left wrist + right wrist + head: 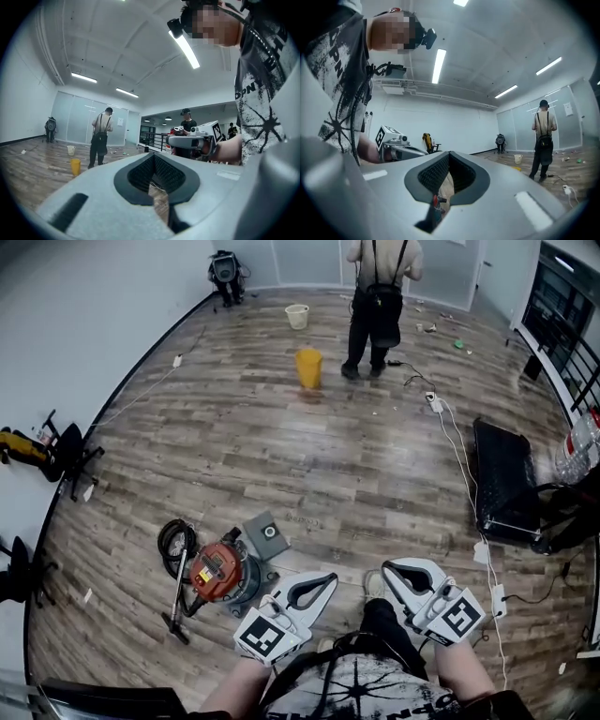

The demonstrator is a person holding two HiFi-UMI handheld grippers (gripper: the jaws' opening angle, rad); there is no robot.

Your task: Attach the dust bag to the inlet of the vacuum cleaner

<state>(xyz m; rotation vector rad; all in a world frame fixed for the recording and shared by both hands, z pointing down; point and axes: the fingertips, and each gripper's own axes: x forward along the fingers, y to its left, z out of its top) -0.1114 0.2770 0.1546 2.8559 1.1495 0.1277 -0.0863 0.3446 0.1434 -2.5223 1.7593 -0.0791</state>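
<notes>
Wooden floor (309,456) wide open ahead, vacuum cleaner (217,570) toward its left edge; left gripper (328,580) and right gripper (389,569) both pressed together, empty.

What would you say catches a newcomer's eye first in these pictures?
A red vacuum cleaner sits on the wood floor at lower left, with a flat grey square, likely the dust bag, beside it. Nearest the camera, the left hand-held gripper and right hand-held gripper are shut and empty. A yellow bucket stands far off by a person.
</notes>
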